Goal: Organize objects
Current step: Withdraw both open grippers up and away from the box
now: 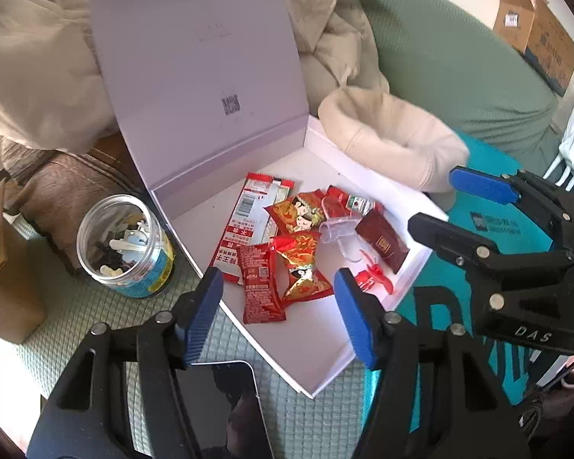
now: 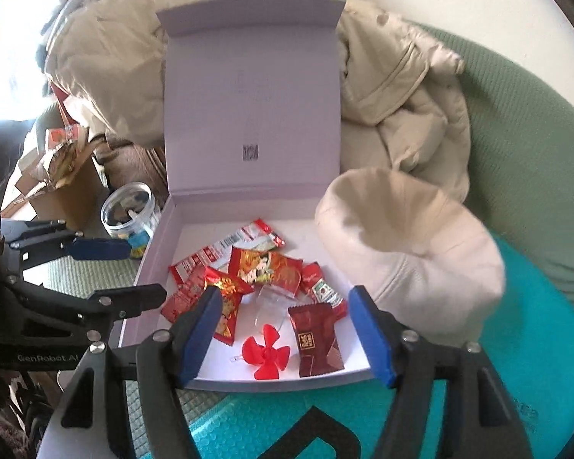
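Note:
A white box (image 1: 317, 352) (image 2: 348, 373) lies open, its lid (image 1: 195, 61) (image 2: 248, 107) standing up. Inside lie several red snack packets (image 1: 262, 287) (image 2: 264, 267), a dark red packet (image 1: 382, 243) (image 2: 317, 340), a clear plastic piece (image 1: 336, 229) and a small red propeller (image 1: 375, 273) (image 2: 266, 352). My left gripper (image 1: 279, 317) (image 2: 130, 271) is open and empty above the box's near-left edge. My right gripper (image 2: 287, 336) (image 1: 432, 202) is open and empty above the box's front edge, over the propeller.
A clear jar (image 1: 124, 248) (image 2: 130, 208) of small toys stands left of the box. A cream cap (image 1: 394, 137) (image 2: 405, 252) rests on the box's right side. A beige jacket (image 2: 401, 88), cardboard box (image 1: 532, 30), phone (image 1: 225, 409) and teal mat (image 2: 535, 329) surround it.

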The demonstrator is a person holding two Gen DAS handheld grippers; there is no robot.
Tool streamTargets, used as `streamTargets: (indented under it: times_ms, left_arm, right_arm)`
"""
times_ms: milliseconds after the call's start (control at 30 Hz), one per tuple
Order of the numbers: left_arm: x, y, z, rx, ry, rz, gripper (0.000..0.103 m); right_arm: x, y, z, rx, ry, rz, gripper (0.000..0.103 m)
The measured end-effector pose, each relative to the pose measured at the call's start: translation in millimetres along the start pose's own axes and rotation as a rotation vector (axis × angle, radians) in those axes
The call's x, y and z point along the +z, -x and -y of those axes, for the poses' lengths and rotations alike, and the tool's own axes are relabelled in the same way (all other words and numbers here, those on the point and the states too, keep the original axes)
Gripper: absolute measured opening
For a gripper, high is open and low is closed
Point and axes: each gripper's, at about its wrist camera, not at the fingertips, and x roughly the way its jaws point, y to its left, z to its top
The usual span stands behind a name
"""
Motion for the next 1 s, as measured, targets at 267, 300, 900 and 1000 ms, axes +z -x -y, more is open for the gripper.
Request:
streamTargets:
  times_ms: [267,300,900,1000]
  left_arm:
    - [-14,33,8,0.069,0.033,0.077,0.073]
    - [-16,37,9,0.074,0.036,0.082,0.073]
    - [-80,119,62,0.139,0.035,0.132,0.074]
    - [-88,128,66,0.144,0.041,0.136,0.074]
  right_arm:
    - [-7,32,0,-0.043,-0.049,0.077,0.082]
    - [-10,38,-1,-0.045,-0.055,0.084,0.083]
    - [-70,131,-13,-0.075,-0.087,0.119,0.088]
    - [-79,146,-17,-0.095,-0.08,0.117,0.09]
